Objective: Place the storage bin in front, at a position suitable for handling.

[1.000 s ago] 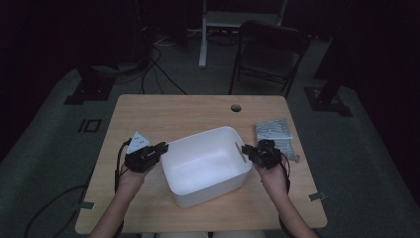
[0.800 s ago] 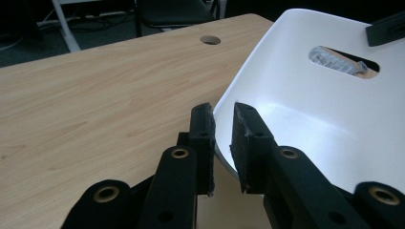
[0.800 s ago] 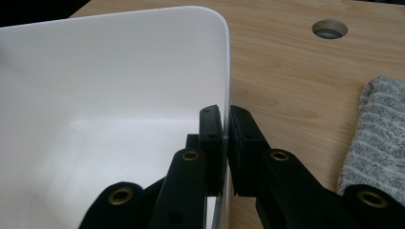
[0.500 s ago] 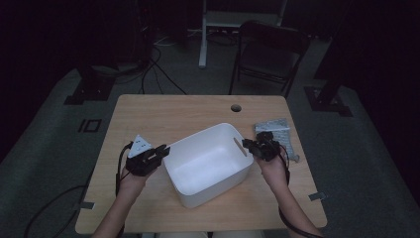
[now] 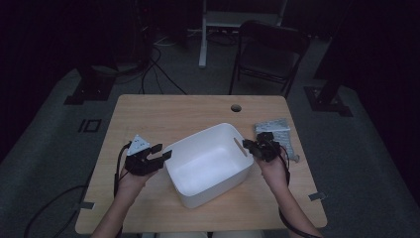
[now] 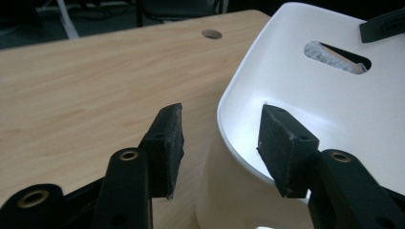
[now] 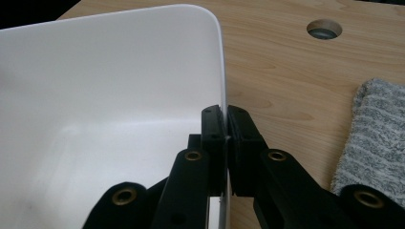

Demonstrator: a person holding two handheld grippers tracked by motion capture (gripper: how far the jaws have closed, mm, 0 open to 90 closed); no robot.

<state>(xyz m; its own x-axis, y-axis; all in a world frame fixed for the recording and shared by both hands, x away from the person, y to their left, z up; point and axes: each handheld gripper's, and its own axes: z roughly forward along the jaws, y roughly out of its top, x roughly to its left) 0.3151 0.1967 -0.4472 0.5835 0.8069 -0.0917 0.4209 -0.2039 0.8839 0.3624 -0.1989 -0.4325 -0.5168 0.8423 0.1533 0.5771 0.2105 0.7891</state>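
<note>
Right gripper (image 7: 226, 143) is clamped on the rim of one white tub (image 5: 208, 163); left gripper (image 6: 219, 143) is spread open astride its opposite rim. One grey towel (image 7: 377, 138) is seen beside the tub; its weave is resolved in the right gripper view.

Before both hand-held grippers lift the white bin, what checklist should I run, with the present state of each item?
1. Right hand-held gripper clamped on the white bin rim: ok.
2. Left hand-held gripper closed on the rim: not ok; jaws open, straddling it.
3. Bin empty: ok, nothing seen inside.
4. Grey towel apart from the bin: ok, lies beside it.
5. Bin flat on the table: cannot tell.
</note>
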